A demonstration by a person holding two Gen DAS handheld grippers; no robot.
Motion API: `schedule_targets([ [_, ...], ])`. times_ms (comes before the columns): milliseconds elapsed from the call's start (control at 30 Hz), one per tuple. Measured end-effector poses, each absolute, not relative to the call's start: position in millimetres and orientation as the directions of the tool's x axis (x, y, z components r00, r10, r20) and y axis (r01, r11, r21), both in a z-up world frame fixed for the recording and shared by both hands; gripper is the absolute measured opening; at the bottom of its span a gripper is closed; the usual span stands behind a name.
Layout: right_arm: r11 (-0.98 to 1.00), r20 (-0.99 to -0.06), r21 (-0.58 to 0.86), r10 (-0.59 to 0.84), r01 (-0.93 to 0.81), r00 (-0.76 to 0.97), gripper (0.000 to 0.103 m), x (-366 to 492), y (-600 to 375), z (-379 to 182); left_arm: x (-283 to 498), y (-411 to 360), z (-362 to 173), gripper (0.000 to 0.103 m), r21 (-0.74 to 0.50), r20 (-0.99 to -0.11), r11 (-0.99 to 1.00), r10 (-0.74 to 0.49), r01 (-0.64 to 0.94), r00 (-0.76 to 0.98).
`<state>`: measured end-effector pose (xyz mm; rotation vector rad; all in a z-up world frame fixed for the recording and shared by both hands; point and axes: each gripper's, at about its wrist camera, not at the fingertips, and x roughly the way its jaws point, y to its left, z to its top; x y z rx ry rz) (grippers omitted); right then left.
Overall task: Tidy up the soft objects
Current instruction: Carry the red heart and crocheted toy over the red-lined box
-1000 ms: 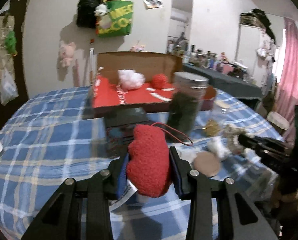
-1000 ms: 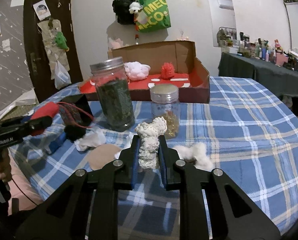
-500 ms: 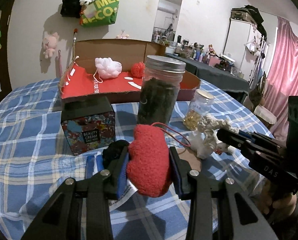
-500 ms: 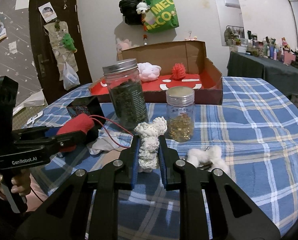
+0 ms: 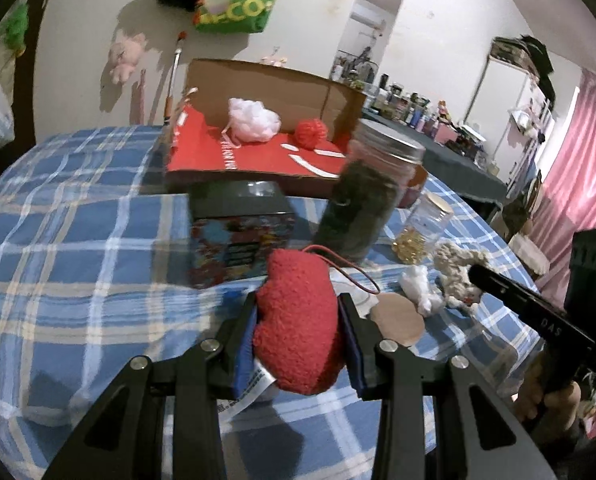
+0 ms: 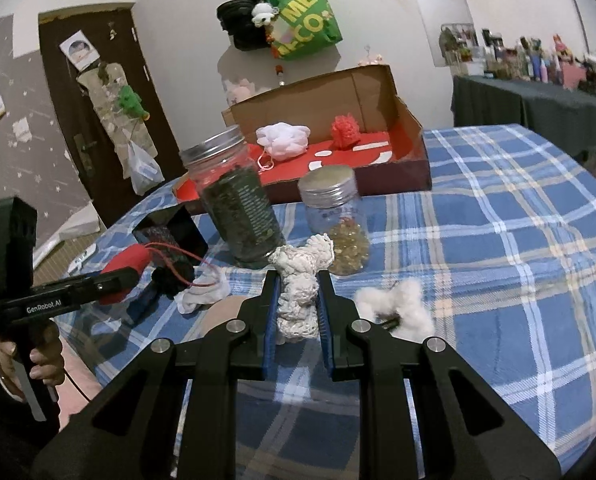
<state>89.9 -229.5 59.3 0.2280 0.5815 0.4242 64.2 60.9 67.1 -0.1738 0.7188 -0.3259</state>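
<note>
Plush (image 5: 298, 328), light and squashy, is giving at its middle in the left claw (image 5: 298, 340), while the right claw (image 6: 298, 312) is pinching a limp knit piece (image 6: 300, 280) short of the box (image 6: 378, 160).

surface (image 6: 498, 216) cloth: blue plaid, white and tan lines. left tool (image 5: 298, 332) black, blue pads, holds red fuzzy plush (image 5: 298, 320) with thin red cord. right tool (image 6: 298, 304) black, blue pads, holds cream knitted piece (image 6: 298, 280). cardboard box (image 6: 374, 84) brown outside, red lining with white marks. inside: white puff (image 6: 283, 140), red pompom (image 6: 344, 130). wall bag (image 6: 304, 20) green, white letters. curtain (image 5: 578, 184) pink.
</note>
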Motion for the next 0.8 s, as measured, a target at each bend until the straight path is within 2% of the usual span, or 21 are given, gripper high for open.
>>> schedule_targets([
  [333, 0.864, -0.499, 0.423, 0.474, -0.273, 0.725, 0.017, 101.7, -262.7, 58.7, 68.1, 120.2, 71.5, 0.04, -0.341, -0.644, 0.933, -0.324, 0.12, 0.693],
  [600, 0.836, -0.52, 0.495, 0.504, -0.237, 0.69, 0.017, 120.7, -287.0, 53.1, 86.9, 153.4, 63.9, 0.04, -0.299, -0.691, 0.953, -0.252, 0.05, 0.677],
  [800, 0.827, -0.533, 0.508, 0.521, -0.24, 0.666, 0.017, 143.0, -298.6, 56.9, 109.2, 156.4, 61.7, 0.04, -0.227, -0.694, 0.967, -0.246, 0.119, 0.676],
])
